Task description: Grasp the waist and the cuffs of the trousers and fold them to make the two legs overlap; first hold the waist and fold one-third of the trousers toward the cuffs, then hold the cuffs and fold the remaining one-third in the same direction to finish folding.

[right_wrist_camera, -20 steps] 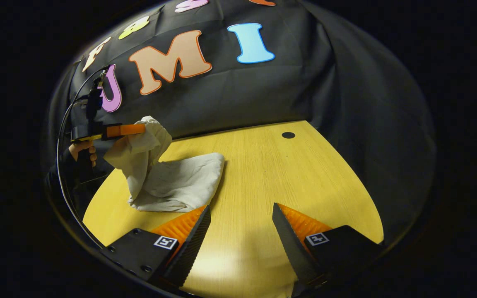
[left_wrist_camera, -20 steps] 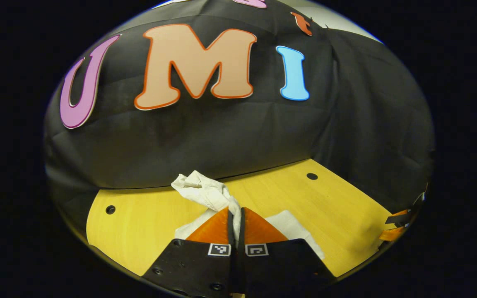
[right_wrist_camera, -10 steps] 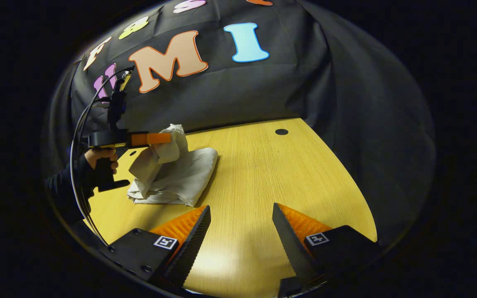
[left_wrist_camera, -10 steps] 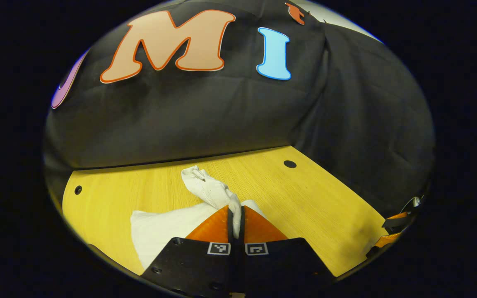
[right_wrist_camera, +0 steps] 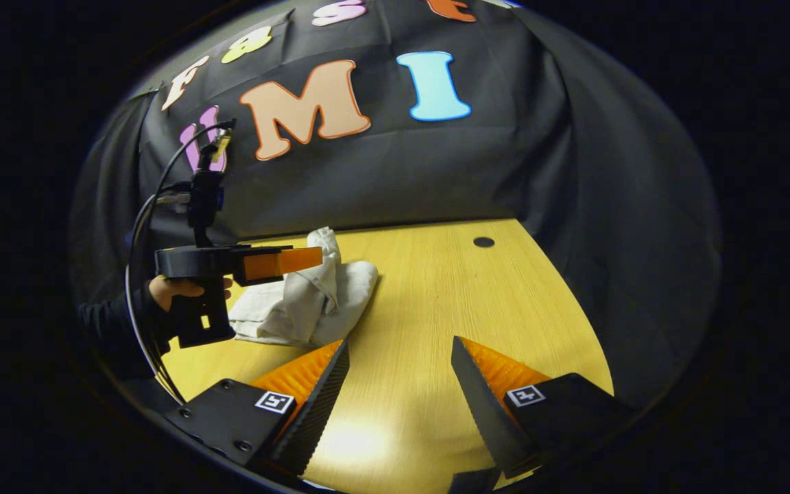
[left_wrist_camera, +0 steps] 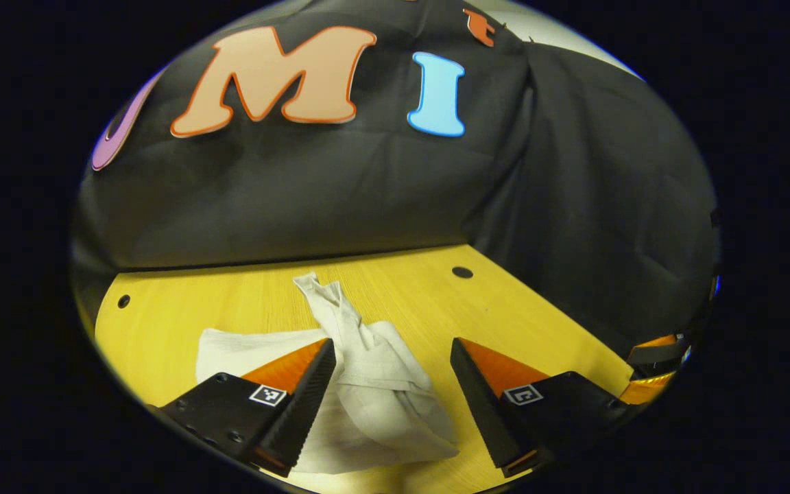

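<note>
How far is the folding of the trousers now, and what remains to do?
Done, as it looks: the white cloth trousers lie in a compact folded bundle on the yellow wooden table, the last flap laid over the top. In hand: nothing; the left hand-held gripper stands open above the bundle, and the right hand-held gripper is open over bare table. Left: perhaps flattening the twisted end that sticks up.
</note>
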Motion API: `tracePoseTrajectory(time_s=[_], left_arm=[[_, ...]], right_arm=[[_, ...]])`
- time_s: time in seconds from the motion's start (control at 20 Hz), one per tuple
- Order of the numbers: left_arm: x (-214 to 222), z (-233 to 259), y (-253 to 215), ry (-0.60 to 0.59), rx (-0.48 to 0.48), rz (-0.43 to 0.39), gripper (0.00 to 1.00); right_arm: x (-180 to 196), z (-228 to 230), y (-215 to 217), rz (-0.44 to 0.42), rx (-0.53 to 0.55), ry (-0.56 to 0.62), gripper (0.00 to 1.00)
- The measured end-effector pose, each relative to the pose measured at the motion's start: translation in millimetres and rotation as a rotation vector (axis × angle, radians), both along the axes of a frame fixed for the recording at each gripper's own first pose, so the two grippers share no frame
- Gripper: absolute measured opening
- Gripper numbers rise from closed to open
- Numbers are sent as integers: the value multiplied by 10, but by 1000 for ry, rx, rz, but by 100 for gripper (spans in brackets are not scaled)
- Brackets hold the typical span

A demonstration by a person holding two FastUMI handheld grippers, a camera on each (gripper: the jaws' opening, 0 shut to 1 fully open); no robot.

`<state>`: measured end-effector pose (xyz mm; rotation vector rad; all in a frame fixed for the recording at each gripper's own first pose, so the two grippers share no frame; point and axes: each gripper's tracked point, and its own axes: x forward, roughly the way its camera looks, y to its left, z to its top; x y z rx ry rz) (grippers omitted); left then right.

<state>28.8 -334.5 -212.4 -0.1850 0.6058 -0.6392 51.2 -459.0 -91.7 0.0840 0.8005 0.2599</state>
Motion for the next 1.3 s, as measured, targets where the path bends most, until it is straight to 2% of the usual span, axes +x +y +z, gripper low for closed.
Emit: tracePoseTrajectory(time_s=[0.05, 0.25, 0.45, 0.6, 0.65, 0.7, 0.75, 0.8, 1.05, 1.3], left_arm=[[2, 153, 124, -38, 3, 21, 98], [-36, 698, 873, -154, 14, 123, 96], [-8, 966, 1694, -212, 35, 264, 96], [-40, 1208, 2159, -262, 27, 323, 95], [-17, 1291, 2305, -291, 40, 342, 93], [38, 1383, 2433, -321, 64, 360, 95], [-5, 1419, 2579, -346, 92, 379, 95], [-21, 1469, 2705, -368, 117, 397, 95], [-114, 1634, 2972, -435, 145, 446, 93], [-140, 1566, 3029, -417, 132, 470, 96]], right_arm=[[99, 90, 73, 5, -2, -35, 97], [413, 506, 504, -6, 37, -172, 96], [642, 984, 933, -19, 58, -307, 97], [780, 1273, 1173, -34, 70, -391, 96], [816, 1376, 1258, -43, 83, -415, 96], [833, 1448, 1313, -54, 90, -440, 92], [877, 1517, 1361, -64, 93, -464, 92], [880, 1582, 1388, -71, 94, -486, 96], [890, 1736, 1450, -98, 76, -544, 96], [887, 1781, 1423, -112, 58, -554, 96]])
